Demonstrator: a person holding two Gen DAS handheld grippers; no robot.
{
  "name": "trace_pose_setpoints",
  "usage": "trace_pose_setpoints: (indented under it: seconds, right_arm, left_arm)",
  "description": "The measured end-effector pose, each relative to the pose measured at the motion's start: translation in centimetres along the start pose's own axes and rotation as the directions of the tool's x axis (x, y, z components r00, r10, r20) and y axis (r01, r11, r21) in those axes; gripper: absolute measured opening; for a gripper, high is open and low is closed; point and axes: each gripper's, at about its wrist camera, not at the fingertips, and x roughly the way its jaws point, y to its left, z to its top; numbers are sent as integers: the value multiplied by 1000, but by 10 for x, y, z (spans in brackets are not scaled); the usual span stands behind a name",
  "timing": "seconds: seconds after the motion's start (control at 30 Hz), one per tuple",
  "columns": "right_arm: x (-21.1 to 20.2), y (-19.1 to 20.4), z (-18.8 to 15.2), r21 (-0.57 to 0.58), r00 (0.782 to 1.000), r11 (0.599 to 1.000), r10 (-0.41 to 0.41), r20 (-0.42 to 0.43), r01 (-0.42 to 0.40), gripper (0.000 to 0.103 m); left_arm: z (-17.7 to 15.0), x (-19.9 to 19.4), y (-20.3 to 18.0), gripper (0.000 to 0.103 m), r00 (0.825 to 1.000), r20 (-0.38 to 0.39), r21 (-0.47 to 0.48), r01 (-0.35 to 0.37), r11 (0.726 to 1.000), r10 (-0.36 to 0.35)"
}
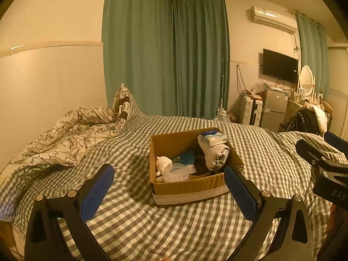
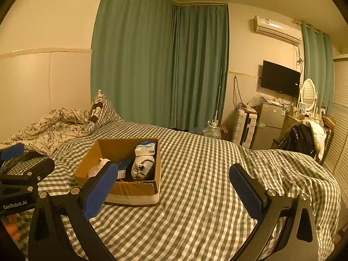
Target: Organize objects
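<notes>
An open cardboard box (image 1: 189,188) (image 2: 132,190) sits on the checked bed. Inside lie a rolled grey sock (image 1: 214,155) (image 2: 143,166), a tissue pack (image 1: 214,138) (image 2: 145,148), a clear round lid (image 1: 176,171), a white bottle (image 1: 162,163) and a blue card (image 1: 184,157). My left gripper (image 1: 169,190) is open and empty, held above the bed just in front of the box. My right gripper (image 2: 171,187) is open and empty, to the right of the box; it also shows at the right edge of the left wrist view (image 1: 322,152).
A crumpled floral quilt (image 1: 65,137) and a pillow (image 1: 122,102) lie at the bed's far left. Green curtains (image 1: 165,54) hang behind. Past the bed's right side stand a white suitcase (image 2: 244,128), a small fridge (image 2: 269,124) and a chair with clothes (image 2: 304,139).
</notes>
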Motion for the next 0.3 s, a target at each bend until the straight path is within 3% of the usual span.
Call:
trace_pose_setpoints:
  seconds: [0.3]
  right_arm:
    - [0,-1,0,6,1000,1000,-1,-3,1,103]
  left_arm:
    - [1,-3,-5,103,1000,18,29,1,1000,-2]
